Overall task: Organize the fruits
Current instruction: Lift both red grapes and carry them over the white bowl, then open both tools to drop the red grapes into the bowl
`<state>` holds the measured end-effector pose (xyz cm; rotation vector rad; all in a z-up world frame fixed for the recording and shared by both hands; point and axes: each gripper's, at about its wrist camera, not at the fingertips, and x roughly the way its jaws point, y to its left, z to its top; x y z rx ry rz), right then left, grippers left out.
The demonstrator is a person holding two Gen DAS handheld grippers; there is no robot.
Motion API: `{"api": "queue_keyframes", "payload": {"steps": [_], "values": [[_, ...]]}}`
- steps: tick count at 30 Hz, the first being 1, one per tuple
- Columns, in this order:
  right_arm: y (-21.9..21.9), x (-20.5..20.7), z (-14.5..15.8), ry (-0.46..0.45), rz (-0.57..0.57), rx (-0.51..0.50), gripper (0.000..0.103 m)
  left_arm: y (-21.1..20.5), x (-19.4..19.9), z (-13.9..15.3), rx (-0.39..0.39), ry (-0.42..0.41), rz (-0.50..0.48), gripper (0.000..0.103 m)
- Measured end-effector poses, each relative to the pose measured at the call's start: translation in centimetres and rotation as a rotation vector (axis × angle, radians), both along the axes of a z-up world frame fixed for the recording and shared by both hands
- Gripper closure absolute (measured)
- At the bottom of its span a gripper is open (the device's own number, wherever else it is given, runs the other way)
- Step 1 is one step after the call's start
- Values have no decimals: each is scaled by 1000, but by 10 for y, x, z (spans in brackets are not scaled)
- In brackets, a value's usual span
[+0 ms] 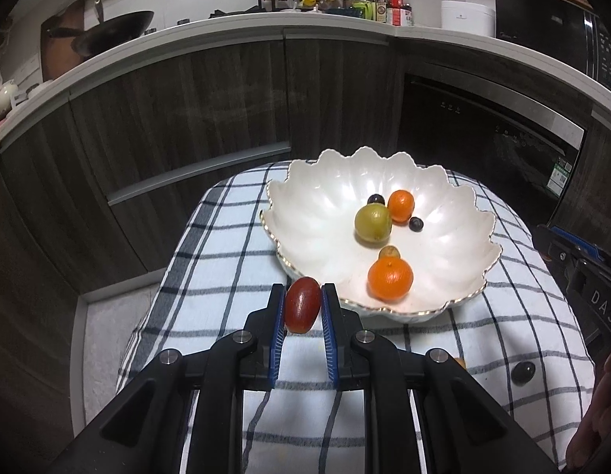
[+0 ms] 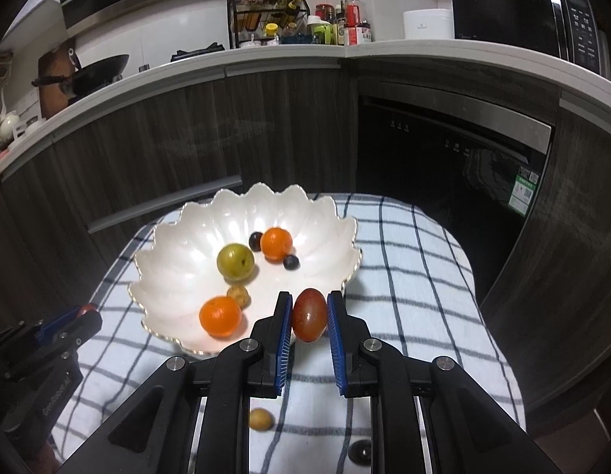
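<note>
A white scalloped bowl [image 1: 455, 201] [image 2: 179, 245] stands on a checked cloth. Inside lie two oranges [image 1: 390, 279] [image 2: 220, 316], a green round fruit [image 1: 372, 223] [image 2: 235, 261], a small tan fruit [image 2: 238, 295] and two dark grapes [image 1: 415, 224] [image 2: 291, 262]. My left gripper [image 1: 303, 308] is shut on a red oval fruit [image 1: 302, 310], held just short of the bowl's near rim. A second red oval fruit [image 2: 309, 315] is clamped in my right gripper [image 2: 309, 316], which is shut on it above the bowl's right edge. A small tan fruit [image 2: 261, 419] and a dark grape [image 1: 523, 372] [image 2: 360, 451] lie loose on the cloth.
The checked cloth [image 1: 210, 260] [image 2: 416, 276] covers a small table in front of dark kitchen cabinets [image 1: 187, 118]. A dishwasher front [image 2: 444, 173] stands behind on the right. The counter above holds a wok [image 1: 112, 31], bottles and a microwave [image 2: 523, 15].
</note>
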<state>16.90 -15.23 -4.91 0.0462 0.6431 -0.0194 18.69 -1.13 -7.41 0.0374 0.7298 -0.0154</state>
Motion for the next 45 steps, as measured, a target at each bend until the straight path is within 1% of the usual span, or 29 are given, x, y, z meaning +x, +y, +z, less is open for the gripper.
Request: {"api": "queue_keyframes", "payload": {"steps": [10, 17, 24, 33, 45], "values": [[-2, 21, 8, -9, 2, -5, 83, -10, 27, 5, 7, 5, -59, 84], [0, 33, 10, -9, 14, -12, 83, -11, 48, 4, -37, 28, -89, 84], [0, 51, 0, 28, 25, -14, 83, -12, 66, -1, -31, 35, -107, 84], [3, 68, -9, 55, 32, -4, 83, -9, 82, -10, -29, 50, -107, 84], [7, 89, -28, 115, 44, -3, 83, -8, 100, -27, -33, 94, -108, 83]]}}
